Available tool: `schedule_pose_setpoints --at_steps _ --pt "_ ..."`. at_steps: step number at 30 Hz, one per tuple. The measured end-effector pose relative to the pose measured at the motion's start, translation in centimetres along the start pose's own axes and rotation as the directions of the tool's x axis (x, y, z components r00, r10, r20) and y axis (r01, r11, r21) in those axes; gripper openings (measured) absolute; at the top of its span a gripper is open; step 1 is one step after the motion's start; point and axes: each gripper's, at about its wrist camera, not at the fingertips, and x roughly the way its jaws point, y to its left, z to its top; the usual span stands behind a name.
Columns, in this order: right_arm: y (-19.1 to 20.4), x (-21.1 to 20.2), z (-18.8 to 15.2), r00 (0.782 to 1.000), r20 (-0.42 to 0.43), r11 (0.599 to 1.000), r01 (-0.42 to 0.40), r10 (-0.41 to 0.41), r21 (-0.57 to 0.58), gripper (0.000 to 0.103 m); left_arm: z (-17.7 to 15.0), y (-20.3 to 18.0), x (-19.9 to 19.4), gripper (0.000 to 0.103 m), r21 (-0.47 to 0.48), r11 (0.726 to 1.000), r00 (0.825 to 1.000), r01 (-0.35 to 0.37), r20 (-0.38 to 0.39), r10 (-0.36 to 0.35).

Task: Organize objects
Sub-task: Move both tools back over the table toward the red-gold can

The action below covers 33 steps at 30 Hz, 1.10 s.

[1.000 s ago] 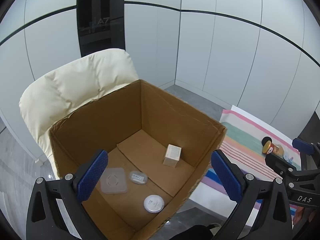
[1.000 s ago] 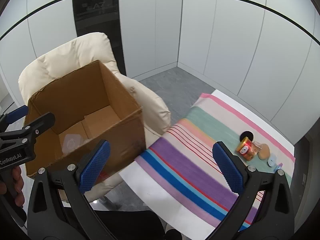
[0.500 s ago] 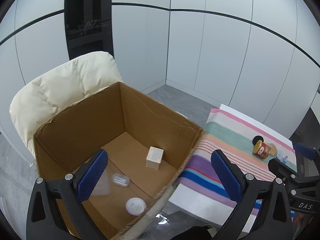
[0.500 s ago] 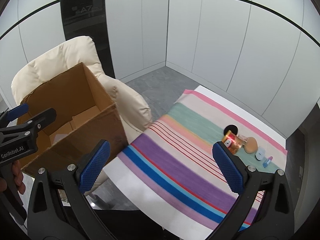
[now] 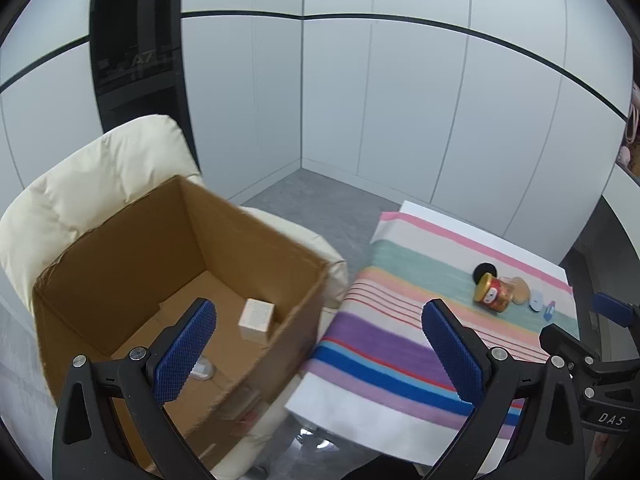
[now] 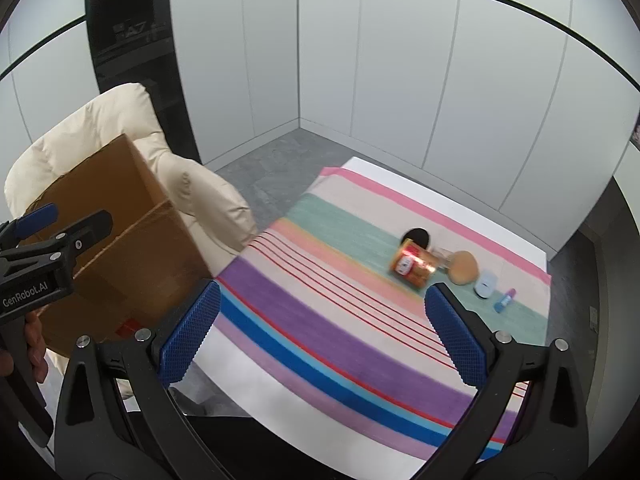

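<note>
Two grippers hang in the air with nothing between their jaws: the left gripper [image 5: 318, 344] has its jaws spread wide above the gap between box and bench, and the right gripper [image 6: 320, 330] has its jaws equally wide apart over the near part of the striped cloth [image 6: 320, 320]. A cardboard box [image 5: 132, 248] sits open on a cream armchair [image 5: 92, 176] just left of the bench. Inside it a small pale carton [image 5: 257, 319] stands near the right wall, and a small clear packet [image 5: 202, 370] lies on the floor of the box, partly hidden behind the left gripper's left finger. On the far end of the cloth a cluster of things lies close together: a red-labelled jar [image 6: 414, 266] on its side, a black round lid [image 6: 416, 237] just behind it, a tan rounded object [image 6: 464, 268] touching the jar's far end, a white oval item [image 6: 485, 284] and a small blue tube [image 6: 505, 300] beside that. The open stretch of cloth between the right gripper and the cluster is bare. White panelled walls and a dark tall panel [image 5: 136, 60] stand behind the chair.
</note>
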Motion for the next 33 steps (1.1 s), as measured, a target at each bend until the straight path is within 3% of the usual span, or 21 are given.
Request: schedule_pose_setpoints --at_steps 23,33 --pt "-11.4 -2.4 -3.6 0.995 -0.043 0.980 0.094 -0.088 0.176 0.103 -0.4 -12.1 1.0 0.103 0.165 0.977 0.991 0.137 -0.025 -0.135" --pt "-14.9 -3.6 -5.8 0.988 -0.074 0.972 0.148 -0.137 0.180 0.103 -1.0 -16.9 1.2 0.103 0.222 0.954 0.979 0.201 -0.052 -0.195"
